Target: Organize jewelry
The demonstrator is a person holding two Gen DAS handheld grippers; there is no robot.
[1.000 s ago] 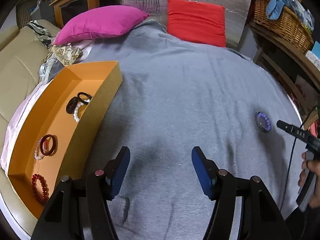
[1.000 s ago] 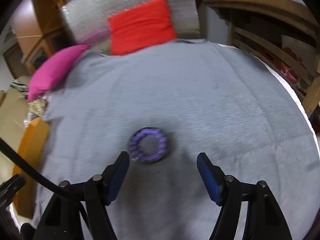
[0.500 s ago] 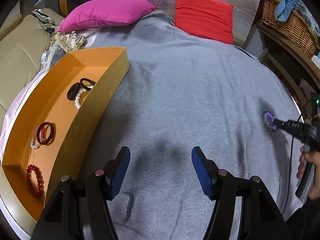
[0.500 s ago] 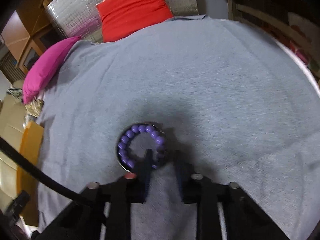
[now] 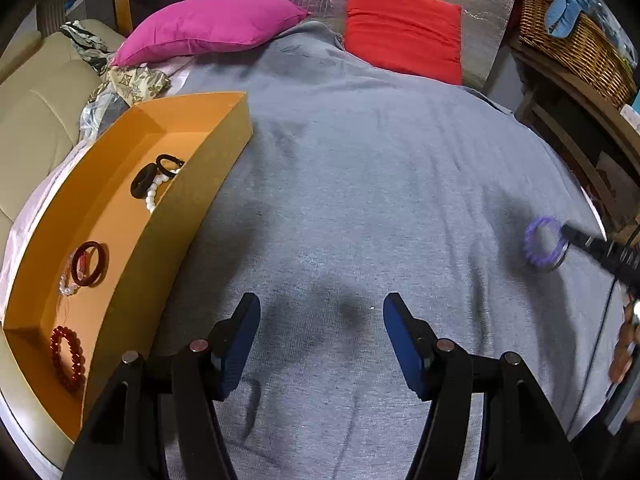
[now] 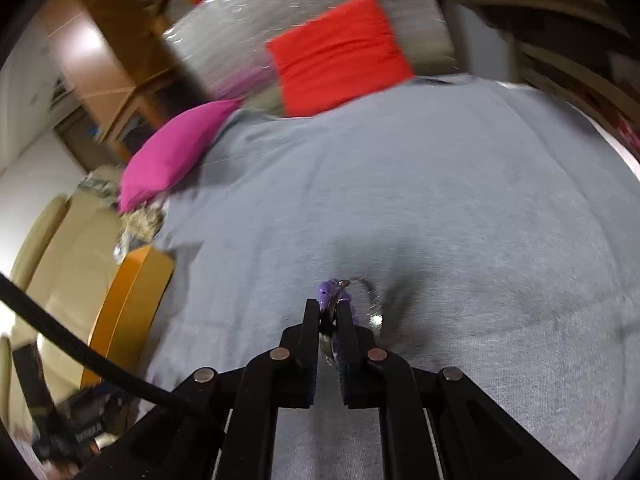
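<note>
Purple beaded bracelet (image 6: 329, 293), a ring of small glossy round beads with a thin silvery metal hoop (image 6: 370, 304) beside it, is pinched at its rim between the narrow black fingers of the right tool (image 6: 329, 312), which are closed almost together on it. In the left wrist view the bracelet (image 5: 543, 241) hangs from that tool's tip above the soft grey knit bedspread (image 5: 360, 184), its open ring facing the camera; in the right wrist view it shows edge-on, extending forward past the fingertips. The left tool (image 5: 320, 332) hovers over the bedspread with its blue-padded fingers spread wide and nothing between them. At the bedspread's left edge lies a long orange cardboard tray (image 5: 188, 216), holding a red beaded bracelet (image 5: 68, 356), a dark red bangle (image 5: 90, 268), a white pearl strand (image 5: 154, 196) and black rings (image 5: 142, 184).
</note>
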